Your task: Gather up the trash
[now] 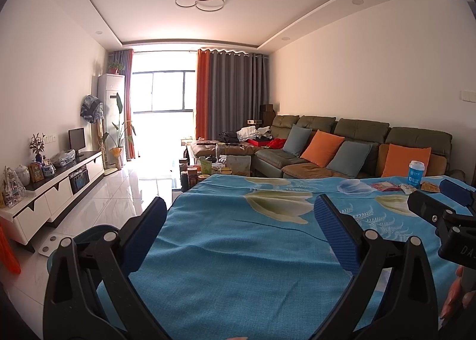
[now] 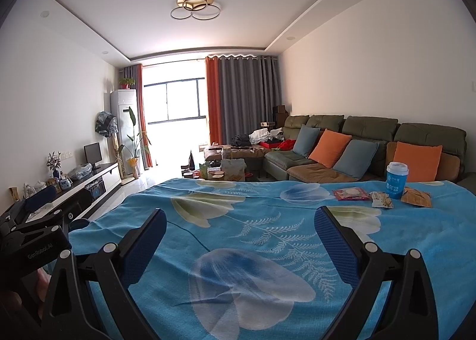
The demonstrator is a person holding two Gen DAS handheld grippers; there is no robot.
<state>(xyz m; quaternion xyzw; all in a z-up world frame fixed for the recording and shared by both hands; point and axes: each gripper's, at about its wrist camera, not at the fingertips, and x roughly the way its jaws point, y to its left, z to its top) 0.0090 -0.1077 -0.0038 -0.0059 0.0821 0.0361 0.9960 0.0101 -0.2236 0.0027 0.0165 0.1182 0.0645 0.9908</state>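
Observation:
On the far right of a table under a blue floral cloth [image 2: 238,239] lies the trash: a blue paper cup [image 2: 396,180] standing upright, a red wrapper [image 2: 351,193], a pale snack wrapper [image 2: 382,201] and an orange packet [image 2: 416,198]. The left wrist view shows the same cup [image 1: 415,173] and red wrapper [image 1: 386,186] at its far right. My right gripper [image 2: 240,216] stands open over the cloth, well short of the trash. Open too, my left gripper [image 1: 240,204] hangs over the table's left part with nothing between its fingers.
A teal bin [image 1: 89,234] shows below the table's left edge. Behind the table stand a green sofa [image 2: 372,143] with orange and grey cushions and a cluttered coffee table [image 2: 221,172]. A white TV cabinet [image 1: 53,191] lines the left wall beside a glossy tiled floor.

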